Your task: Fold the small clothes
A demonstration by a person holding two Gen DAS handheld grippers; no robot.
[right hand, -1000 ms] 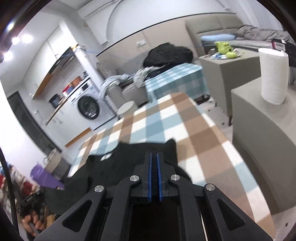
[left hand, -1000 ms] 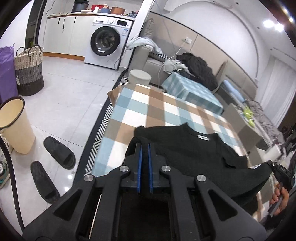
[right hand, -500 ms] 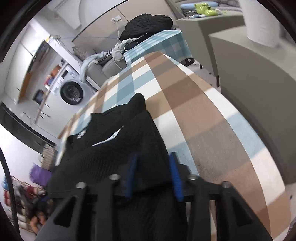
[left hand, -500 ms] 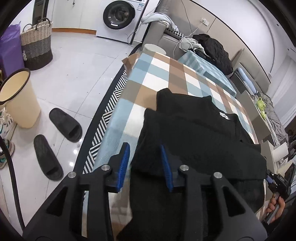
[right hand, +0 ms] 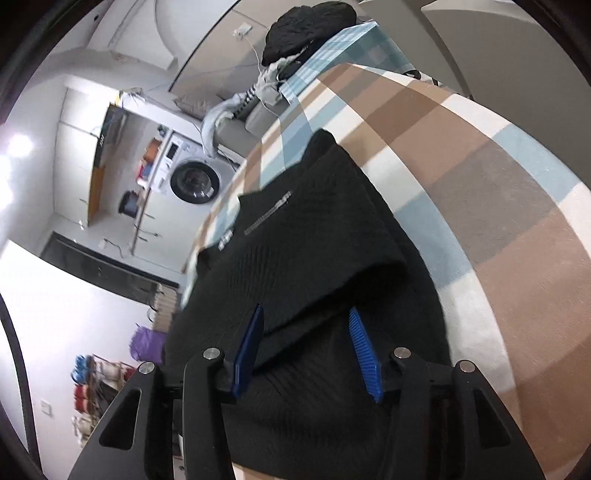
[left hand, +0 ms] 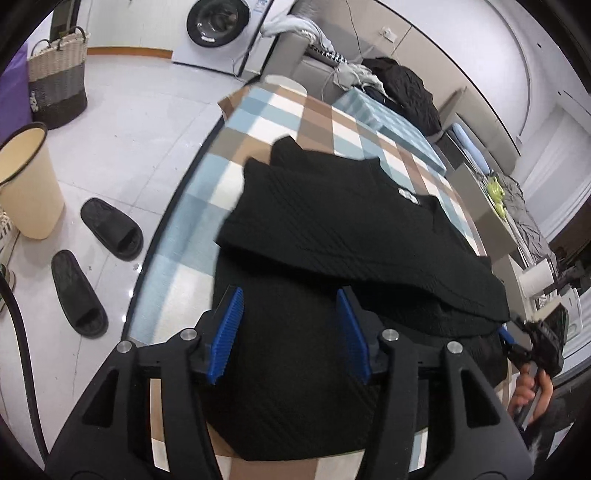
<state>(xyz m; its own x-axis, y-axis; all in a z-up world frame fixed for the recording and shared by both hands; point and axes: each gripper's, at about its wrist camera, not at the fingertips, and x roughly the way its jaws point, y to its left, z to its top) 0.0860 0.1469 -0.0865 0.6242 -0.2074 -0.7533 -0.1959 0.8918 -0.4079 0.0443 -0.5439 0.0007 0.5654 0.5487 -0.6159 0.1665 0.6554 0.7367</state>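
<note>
A black sweater [left hand: 343, 236] lies on a table covered with a checked cloth [left hand: 280, 118] in blue, brown and white. The garment is folded over on itself: an upper layer lies across the lower part, with its folded edge running from about 9 o'clock to 4 o'clock in the left wrist view. A small white label [left hand: 408, 194] shows near the neck at about 1 o'clock.

The left gripper [left hand: 291, 332] hovers over the near part of the sweater with its blue pads [left hand: 225, 328] wide apart and nothing between them; only the fabric lies below. The right gripper [right hand: 308, 345] is likewise spread wide over the sweater [right hand: 314, 258], its blue pads [right hand: 364, 350] holding nothing, with the folded edge lying just beyond them. In the left view the right gripper [left hand: 513, 339] shows at 4 o'clock by the sweater's far corner, with the person's hand [left hand: 528, 387] behind it.

On the floor at 9 o'clock lie two black slippers [left hand: 110, 229], a cream bin [left hand: 27, 184] and a woven basket [left hand: 59, 85]. A washing machine [left hand: 218, 26] stands at 11 o'clock, and a sofa with dark clothes [left hand: 402, 92] at 1 o'clock.
</note>
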